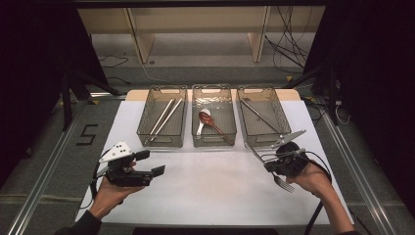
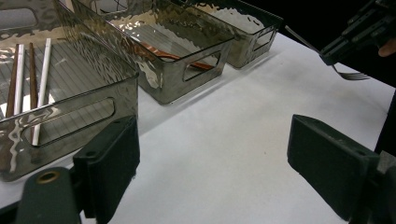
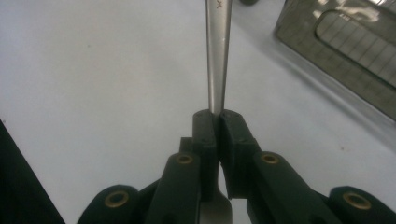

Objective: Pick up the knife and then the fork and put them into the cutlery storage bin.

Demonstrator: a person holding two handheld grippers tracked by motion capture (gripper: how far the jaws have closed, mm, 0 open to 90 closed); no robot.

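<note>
My right gripper (image 1: 268, 164) is shut on a metal fork (image 1: 283, 183) and holds it just above the white table (image 1: 210, 191), in front of the right bin (image 1: 281, 115). In the right gripper view the jaws (image 3: 219, 123) pinch the fork's handle (image 3: 218, 56), which points up and away. My left gripper (image 1: 150, 163) hangs open and empty at the front left, before the left bin (image 1: 147, 122). Its wide-apart pads (image 2: 109, 168) frame bare table. The left gripper view also shows the fork's tines (image 2: 352, 74) at the top right.
Three clear grey bins stand in a row at the back. The left bin holds chopsticks (image 1: 165, 116), the middle bin (image 1: 230, 117) a red-brown spoon (image 1: 210, 121) and a white spoon (image 1: 203, 120), the right bin a long metal utensil (image 1: 259, 117). Dark floor borders the table.
</note>
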